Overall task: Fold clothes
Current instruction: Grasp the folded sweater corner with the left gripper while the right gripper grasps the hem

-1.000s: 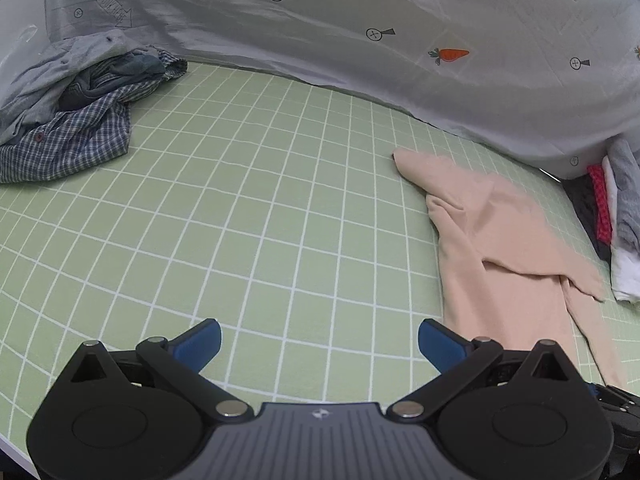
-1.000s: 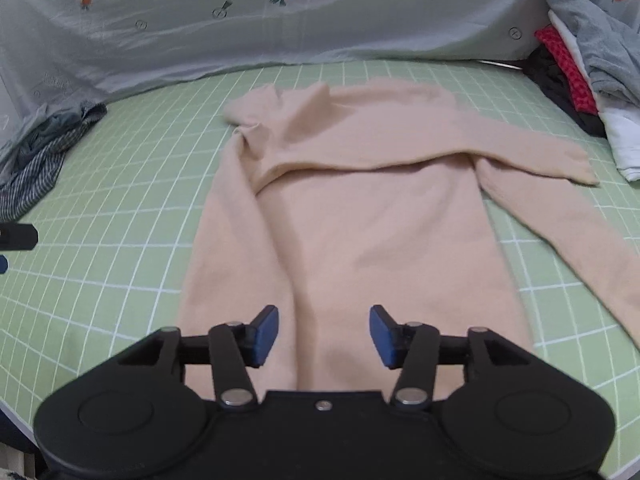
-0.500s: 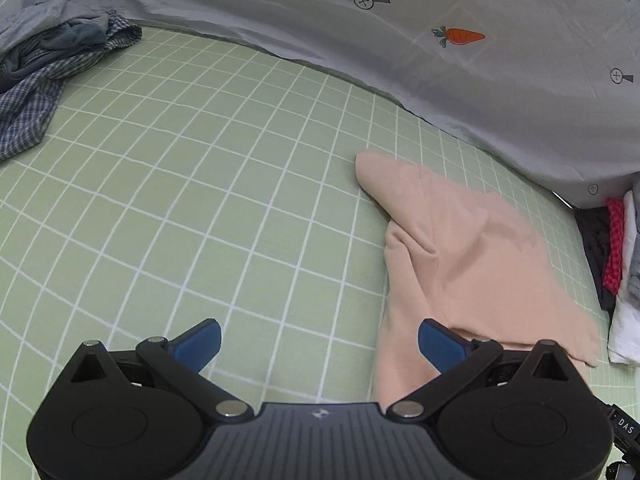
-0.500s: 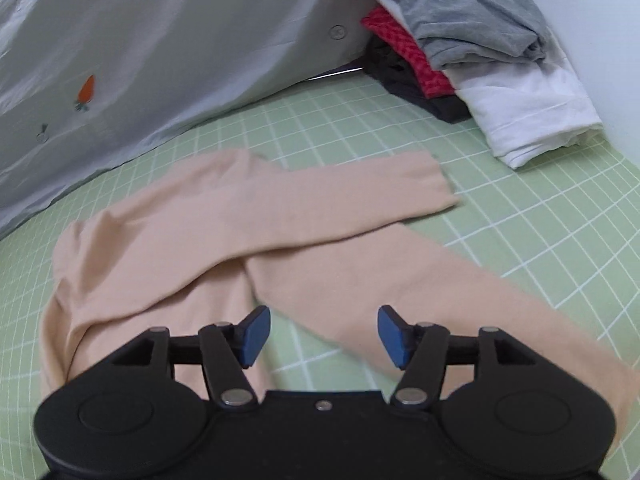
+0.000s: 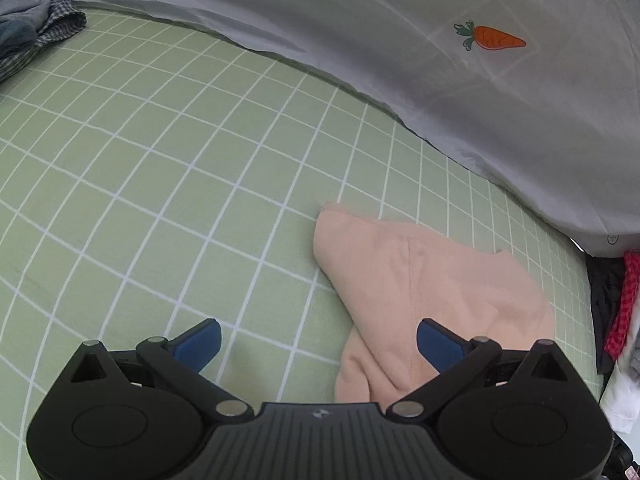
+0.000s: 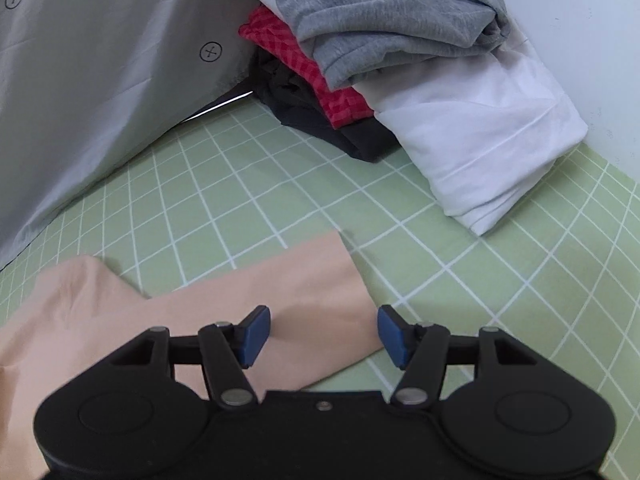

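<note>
1. Across the green checked sheet (image 5: 168, 168) lies the peach sweater (image 5: 420, 280), which I take as my landmark; in the left wrist view its shoulder end is bunched toward the lower right, and it lies flat on the sheet.
2. My left gripper (image 5: 318, 344) hangs over the sweater's left edge with its jaws spread wide and nothing between them pressed; the right blue pad (image 5: 438, 344) is over the peach cloth, the left pad over bare sheet beside it.
3. My right gripper (image 6: 323, 338) is released too. Its jaws have just been opening, and the sweater's sleeve (image 6: 280, 292) lies under the gap between them, not pinched.
4. That sleeve's cuff end points up and to the right of the sweater's body in the right wrist view.
5. Beyond the sleeve, well apart from it, sits a pile of clothes: a grey garment (image 6: 384, 12) on top, a white one (image 6: 480, 144) below it, with a red checked piece (image 6: 320, 76) and a black piece (image 6: 320, 120) on the pile's left side.
6. Behind the sweater rises a pale grey cloth (image 5: 460, 92) printed with a carrot (image 5: 494, 38).
7. Far to the sweater's upper left, at the sheet's edge, lies a blue plaid garment (image 5: 44, 36).
</note>
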`<control>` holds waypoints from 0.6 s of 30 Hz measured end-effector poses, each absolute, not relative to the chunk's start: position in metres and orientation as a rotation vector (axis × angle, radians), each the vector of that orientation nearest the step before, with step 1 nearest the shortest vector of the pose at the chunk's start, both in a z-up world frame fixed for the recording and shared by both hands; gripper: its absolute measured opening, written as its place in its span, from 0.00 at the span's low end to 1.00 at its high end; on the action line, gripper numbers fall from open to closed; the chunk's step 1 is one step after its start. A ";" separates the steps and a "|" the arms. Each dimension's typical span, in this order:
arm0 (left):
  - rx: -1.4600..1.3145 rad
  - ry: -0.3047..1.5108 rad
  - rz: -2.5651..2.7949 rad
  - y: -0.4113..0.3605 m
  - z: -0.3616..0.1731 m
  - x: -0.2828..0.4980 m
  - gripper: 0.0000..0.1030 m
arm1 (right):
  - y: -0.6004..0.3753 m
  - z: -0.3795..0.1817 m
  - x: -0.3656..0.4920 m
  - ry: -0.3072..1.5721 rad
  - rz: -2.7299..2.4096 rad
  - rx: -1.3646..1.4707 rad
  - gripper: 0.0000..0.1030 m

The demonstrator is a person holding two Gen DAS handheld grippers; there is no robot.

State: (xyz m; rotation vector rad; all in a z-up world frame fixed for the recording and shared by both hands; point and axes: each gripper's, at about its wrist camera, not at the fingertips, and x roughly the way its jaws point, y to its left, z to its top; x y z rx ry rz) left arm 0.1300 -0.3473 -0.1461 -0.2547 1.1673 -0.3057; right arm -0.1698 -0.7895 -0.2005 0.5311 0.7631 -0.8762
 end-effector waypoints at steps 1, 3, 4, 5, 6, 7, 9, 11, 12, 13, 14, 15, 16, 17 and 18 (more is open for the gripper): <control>-0.256 1.167 -0.312 -0.349 -0.147 0.134 0.96 | -0.792 -0.203 -0.169 0.762 -0.886 0.531 0.59; -0.261 1.170 -0.318 -0.353 -0.149 0.140 0.91 | -0.793 -0.203 -0.169 0.752 -0.892 0.533 0.61; -0.271 1.176 -0.329 -0.354 -0.151 0.143 0.87 | -0.794 -0.204 -0.169 0.747 -0.895 0.534 0.63; -0.290 1.177 -0.337 -0.354 -0.153 0.146 0.77 | -0.794 -0.204 -0.168 0.744 -0.896 0.535 0.64; -0.319 1.179 -0.343 -0.355 -0.155 0.148 0.71 | -0.794 -0.204 -0.168 0.741 -0.896 0.536 0.65; -0.346 1.179 -0.354 -0.356 -0.157 0.151 0.69 | -0.793 -0.204 -0.168 0.739 -0.897 0.537 0.65; -0.389 1.176 -0.374 -0.358 -0.160 0.155 0.53 | -0.793 -0.205 -0.167 0.746 -0.910 0.524 0.68; -0.385 1.177 -0.381 -0.364 -0.162 0.159 0.43 | -0.794 -0.206 -0.166 0.753 -0.920 0.509 0.71; -0.378 1.176 -0.384 -0.366 -0.162 0.160 0.34 | -0.795 -0.206 -0.166 0.756 -0.924 0.500 0.71; -0.372 1.175 -0.387 -0.368 -0.163 0.162 0.29 | -0.795 -0.206 -0.166 0.760 -0.923 0.494 0.71; -0.366 1.174 -0.390 -0.370 -0.164 0.164 0.22 | -0.796 -0.206 -0.166 0.763 -0.918 0.489 0.71; -0.360 1.172 -0.392 -0.373 -0.164 0.166 0.14 | -0.796 -0.206 -0.166 0.765 -0.910 0.479 0.67; -0.353 1.167 -0.403 -0.375 -0.165 0.167 0.10 | -0.796 -0.205 -0.166 0.768 -0.902 0.470 0.54; -0.347 1.162 -0.416 -0.377 -0.165 0.168 0.06 | -0.795 -0.204 -0.165 0.769 -0.881 0.453 0.47; -0.340 1.156 -0.429 -0.379 -0.166 0.169 0.05 | -0.794 -0.203 -0.163 0.772 -0.848 0.439 0.33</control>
